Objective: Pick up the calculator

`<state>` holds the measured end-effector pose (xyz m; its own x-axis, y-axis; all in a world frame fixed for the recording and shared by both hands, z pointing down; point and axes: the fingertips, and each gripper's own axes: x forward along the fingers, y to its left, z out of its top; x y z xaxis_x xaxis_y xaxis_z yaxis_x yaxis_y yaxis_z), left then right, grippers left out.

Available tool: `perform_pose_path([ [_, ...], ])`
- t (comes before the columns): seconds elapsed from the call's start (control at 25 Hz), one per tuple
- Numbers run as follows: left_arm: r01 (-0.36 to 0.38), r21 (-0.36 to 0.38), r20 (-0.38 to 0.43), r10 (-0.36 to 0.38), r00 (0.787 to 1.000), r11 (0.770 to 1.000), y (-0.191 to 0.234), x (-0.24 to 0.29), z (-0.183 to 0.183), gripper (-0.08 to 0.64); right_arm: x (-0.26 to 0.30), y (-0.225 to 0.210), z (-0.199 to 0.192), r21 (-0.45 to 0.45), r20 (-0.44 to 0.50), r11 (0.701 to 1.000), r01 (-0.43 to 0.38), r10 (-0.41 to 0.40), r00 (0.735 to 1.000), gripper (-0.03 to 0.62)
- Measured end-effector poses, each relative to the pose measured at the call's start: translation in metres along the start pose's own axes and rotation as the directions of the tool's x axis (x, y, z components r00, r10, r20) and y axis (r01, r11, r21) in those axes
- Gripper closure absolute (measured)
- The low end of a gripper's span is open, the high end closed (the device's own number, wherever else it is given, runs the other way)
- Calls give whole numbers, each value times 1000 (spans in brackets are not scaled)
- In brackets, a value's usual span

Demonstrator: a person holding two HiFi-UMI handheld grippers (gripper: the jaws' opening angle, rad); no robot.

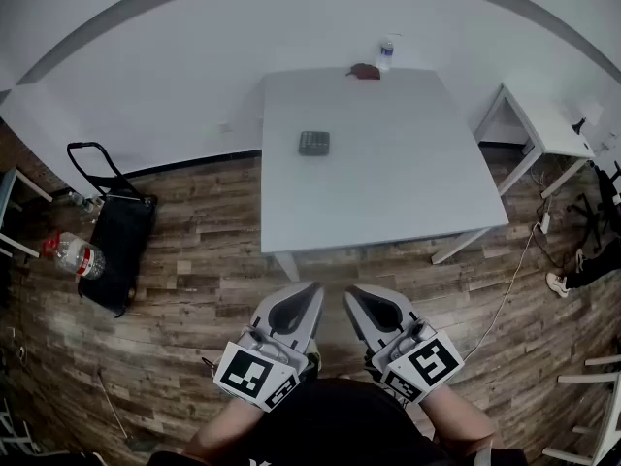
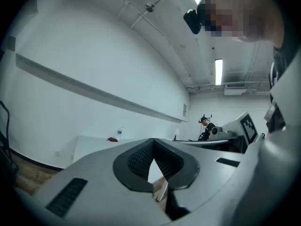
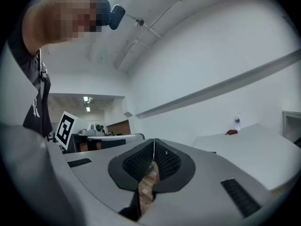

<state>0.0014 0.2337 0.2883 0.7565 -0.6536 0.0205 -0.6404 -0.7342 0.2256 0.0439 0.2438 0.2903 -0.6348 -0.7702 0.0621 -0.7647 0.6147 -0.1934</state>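
Note:
The calculator point(image 1: 313, 143), small, dark and square, lies flat on the left-middle part of the white table point(image 1: 408, 183). Both grippers are held close to my body over the wooden floor, well short of the table's near edge. My left gripper point(image 1: 312, 288) and right gripper point(image 1: 351, 290) point toward the table side by side. In the left gripper view the left gripper point(image 2: 153, 141) has its tips touching with nothing between them. In the right gripper view the right gripper point(image 3: 154, 140) is likewise shut and empty. Neither gripper view shows the calculator.
A water bottle point(image 1: 386, 53) and a small reddish-brown object point(image 1: 364, 71) stand at the table's far edge. A black trolley bag point(image 1: 116, 246) and a large plastic bottle point(image 1: 74, 255) lie on the floor at left. A second white table point(image 1: 543, 129), cables and shoes are at right.

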Motion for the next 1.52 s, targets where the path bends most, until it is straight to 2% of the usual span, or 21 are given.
perform_pose_path([
  [0.36,21,15,-18,-21,1000,1000,92,31,15,555,93,-29,2,-57,-16,997,44,-45,999,577],
  [0.84,15,-34,-41,-16,999,999,153,79,8,555,165,-91,-21,-205,-110,975,88,-112,988,577],
  [1.08,-29,-40,-55,27,998,999,189,124,2,555,218,-152,-47,-321,-187,946,44,-109,976,575],
  [1.32,-104,-50,-79,100,992,993,231,164,-7,555,274,-213,-88,-374,-286,927,-35,-79,955,534],
  [1.44,-142,-58,-99,136,986,988,247,179,-12,555,300,-254,-121,-433,-354,899,-62,-106,929,514],
  [1.52,-168,-69,-113,160,981,983,259,186,-17,555,317,-279,-145,-498,-391,863,-86,-135,910,505],
])
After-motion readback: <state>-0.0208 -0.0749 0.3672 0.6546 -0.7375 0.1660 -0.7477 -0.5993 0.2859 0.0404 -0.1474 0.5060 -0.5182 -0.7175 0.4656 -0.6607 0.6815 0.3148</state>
